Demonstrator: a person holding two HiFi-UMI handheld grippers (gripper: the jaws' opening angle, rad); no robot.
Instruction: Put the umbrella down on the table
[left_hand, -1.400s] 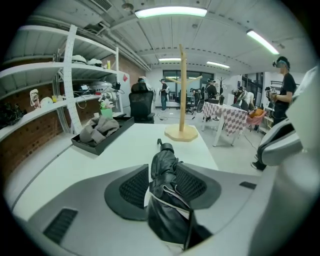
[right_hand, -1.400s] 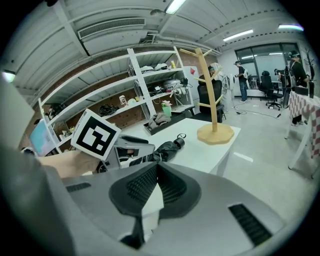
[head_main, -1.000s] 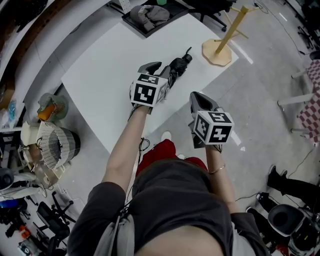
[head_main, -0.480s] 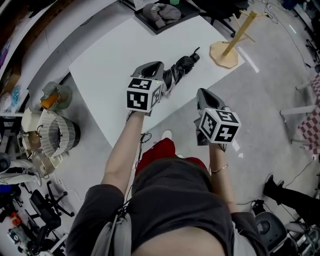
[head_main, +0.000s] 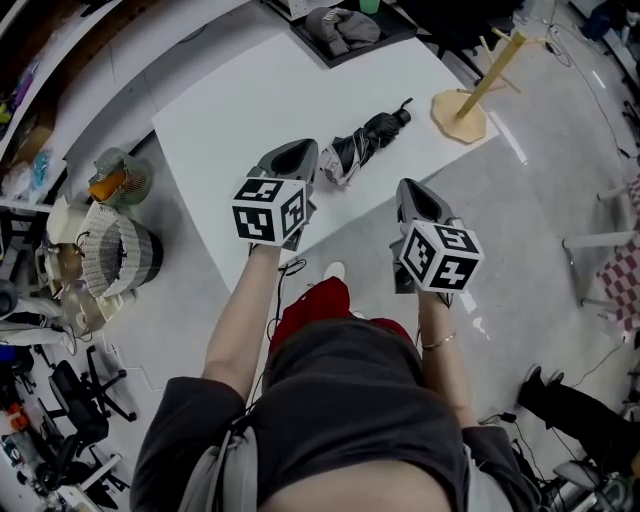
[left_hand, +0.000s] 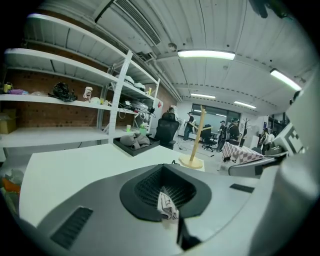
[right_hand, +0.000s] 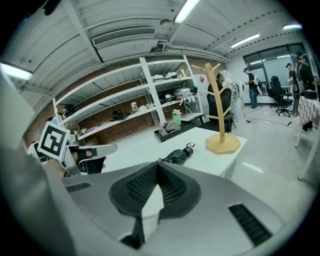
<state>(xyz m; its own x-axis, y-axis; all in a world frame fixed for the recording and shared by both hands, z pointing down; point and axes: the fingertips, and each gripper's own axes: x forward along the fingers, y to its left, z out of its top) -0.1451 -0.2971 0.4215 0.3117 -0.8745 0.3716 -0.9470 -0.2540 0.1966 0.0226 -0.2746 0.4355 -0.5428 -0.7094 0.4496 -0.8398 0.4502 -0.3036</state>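
Head view: the folded umbrella (head_main: 365, 145) lies on the desk (head_main: 250, 90) near its front edge. It is likely light, a soft canopy over a stiff shaft, and best taken mid-body. Left tongs (head_main: 298, 150), just beside it, have just been closing and grip nothing; right tongs (head_main: 408, 188) are clenched too, off the desk.

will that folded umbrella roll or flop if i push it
The umbrella is folded into a rough cylinder, so it may roll; its loose fabric folds probably damp that. Lifted by one end, its straight body likely stays stiff.
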